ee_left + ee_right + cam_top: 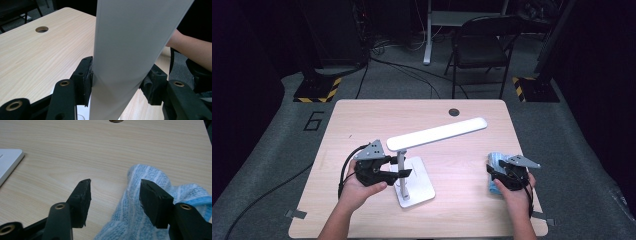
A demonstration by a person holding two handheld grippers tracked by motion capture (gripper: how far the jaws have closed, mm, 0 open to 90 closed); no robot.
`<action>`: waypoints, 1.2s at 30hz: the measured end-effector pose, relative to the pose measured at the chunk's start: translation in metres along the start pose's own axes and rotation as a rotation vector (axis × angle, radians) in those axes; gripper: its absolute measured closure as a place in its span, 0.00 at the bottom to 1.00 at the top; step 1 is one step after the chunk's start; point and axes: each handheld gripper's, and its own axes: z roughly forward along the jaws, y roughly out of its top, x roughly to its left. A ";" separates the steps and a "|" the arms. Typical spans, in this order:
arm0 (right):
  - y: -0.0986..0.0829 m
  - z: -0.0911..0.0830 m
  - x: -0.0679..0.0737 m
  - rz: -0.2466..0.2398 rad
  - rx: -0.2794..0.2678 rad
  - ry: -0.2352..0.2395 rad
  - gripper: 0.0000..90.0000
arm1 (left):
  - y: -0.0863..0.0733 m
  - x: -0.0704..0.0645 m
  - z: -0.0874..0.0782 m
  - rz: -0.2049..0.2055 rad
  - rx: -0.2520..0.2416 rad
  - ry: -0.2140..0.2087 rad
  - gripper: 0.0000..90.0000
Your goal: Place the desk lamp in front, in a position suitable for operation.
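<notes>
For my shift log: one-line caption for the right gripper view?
Right claw open just above the table, one jaw over a blue-and-white striped cloth, lamp base at the edge.

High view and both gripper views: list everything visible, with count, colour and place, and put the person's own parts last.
Desk lamp: one, white, left of table centre; flat base, upright post, long head slanting back right.
Cloth: one, light blue with white stripes, near the table's right edge.
Table: one, light wood, with a round cable hole near its far edge.
Folding chair: one, dark, on the floor beyond the table.
Stand bases: two, black with yellow-black hazard stripes, either side behind the table.
Left hand-held gripper: black, jaws closed around the lamp post.
Right hand-held gripper: black, jaws open over the cloth.
</notes>
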 end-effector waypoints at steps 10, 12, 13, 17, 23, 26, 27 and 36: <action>-0.005 -0.005 -0.015 0.030 0.017 -0.038 0.43 | 0.000 -0.004 0.005 0.012 0.011 0.015 0.51; -0.006 -0.007 -0.017 0.040 0.020 -0.056 0.42 | -0.001 -0.003 0.005 0.020 0.010 0.005 0.50; -0.008 -0.008 -0.019 0.051 0.020 -0.076 0.40 | -0.002 -0.002 0.006 0.023 -0.002 0.011 0.50; -0.010 -0.004 -0.024 0.072 0.047 -0.104 0.35 | -0.004 0.000 0.007 0.020 0.003 0.004 0.55; -0.014 0.005 -0.025 0.059 0.085 -0.143 0.36 | -0.007 -0.001 0.006 0.013 -0.019 0.006 0.56; -0.016 0.009 -0.025 0.059 0.131 -0.145 0.36 | -0.007 -0.001 0.006 0.005 -0.026 0.004 0.56; -0.020 0.013 -0.024 0.064 0.154 -0.143 0.36 | -0.007 -0.002 0.006 0.007 -0.024 0.008 0.56; -0.024 0.014 -0.030 0.127 0.164 -0.103 0.45 | -0.007 -0.004 0.005 0.019 -0.019 0.020 0.56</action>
